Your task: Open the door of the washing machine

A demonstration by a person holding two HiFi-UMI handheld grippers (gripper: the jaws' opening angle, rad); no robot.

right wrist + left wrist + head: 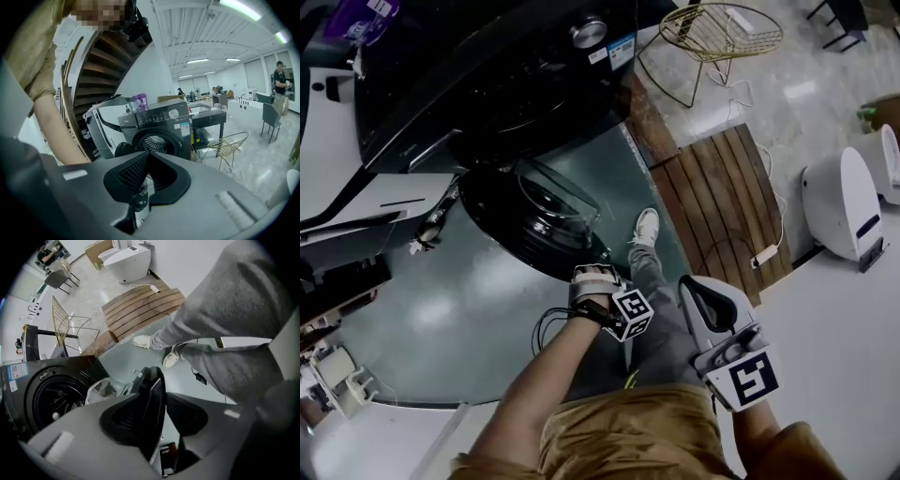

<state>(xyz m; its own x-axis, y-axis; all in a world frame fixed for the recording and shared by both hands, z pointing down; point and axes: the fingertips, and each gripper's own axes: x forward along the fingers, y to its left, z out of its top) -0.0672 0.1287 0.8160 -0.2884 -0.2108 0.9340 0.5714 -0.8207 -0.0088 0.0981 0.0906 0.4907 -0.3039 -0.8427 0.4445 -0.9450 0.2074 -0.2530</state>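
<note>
The dark front-loading washing machine (487, 84) stands at the top of the head view. Its round door (534, 220) is swung wide out over the green floor, and the drum opening (56, 399) shows bare. My left gripper (592, 274) points steeply down at the door's outer edge. In the left gripper view the door's black rim (151, 399) runs edge-on between the jaws of that gripper (157, 420); floor shows between the rim and the right-hand pad, so it is open. My right gripper (698, 295) is held back, facing the machine (159, 122), its jaws (147, 161) shut on nothing.
My leg and white shoe (647, 225) stand right beside the open door. A wooden slat platform (727, 202) with a power strip (766, 255) lies to the right. Farther off are a gold wire chair (722, 33), a white rounded appliance (844, 202) and a white machine (337, 141).
</note>
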